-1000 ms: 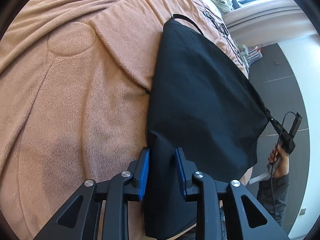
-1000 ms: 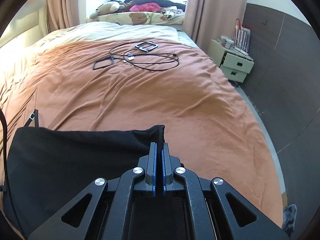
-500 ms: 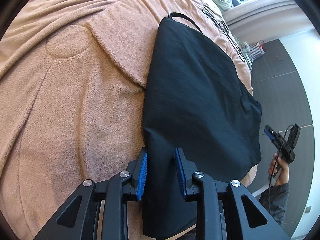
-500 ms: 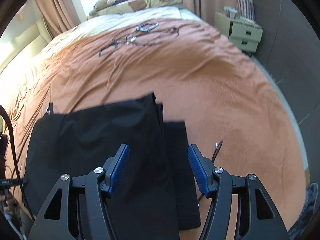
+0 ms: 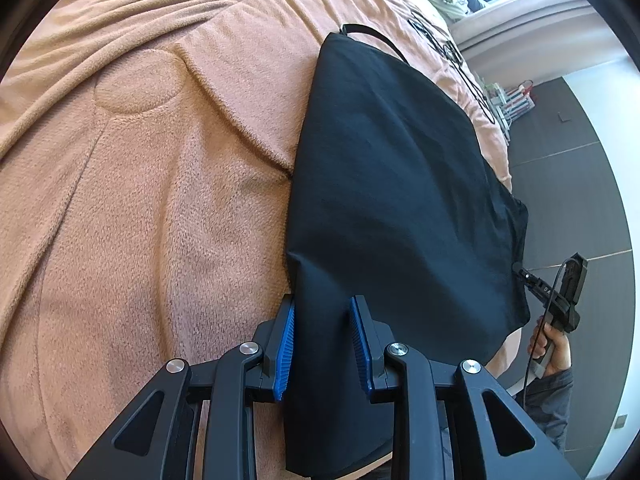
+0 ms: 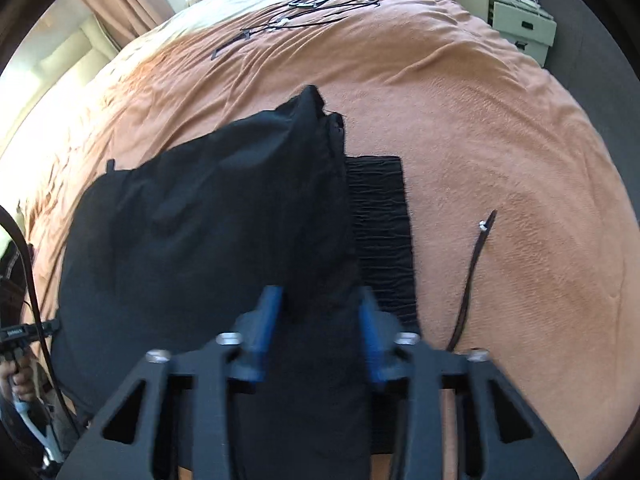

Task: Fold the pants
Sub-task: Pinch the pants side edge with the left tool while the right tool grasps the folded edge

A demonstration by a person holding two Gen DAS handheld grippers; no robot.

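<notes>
Now the black pants [image 5: 392, 184] lie folded on the bed [image 5: 160, 200], filling centre frame in both views. My left tool [image 5: 322, 340] pinches a bunched edge at bottom centre, part closed, pads pressing cloth; I judge this pins that side. My right tool [image 6: 318, 328] is closing around another bunch at lower centre; whether its pads press yet, I cannot tell. The waistband [image 6: 380, 232] shows right of the fold.

Pants [image 5: 392, 184]: matt black woven cloth, smooth. Waistband [image 6: 380, 236]: ribbed, crinkled elastic. Bed blanket [image 5: 140, 208]: fuzzy, napped peach fleece. Left gripper [image 5: 322, 344]: matt black plastic, ridged blue pads.
</notes>
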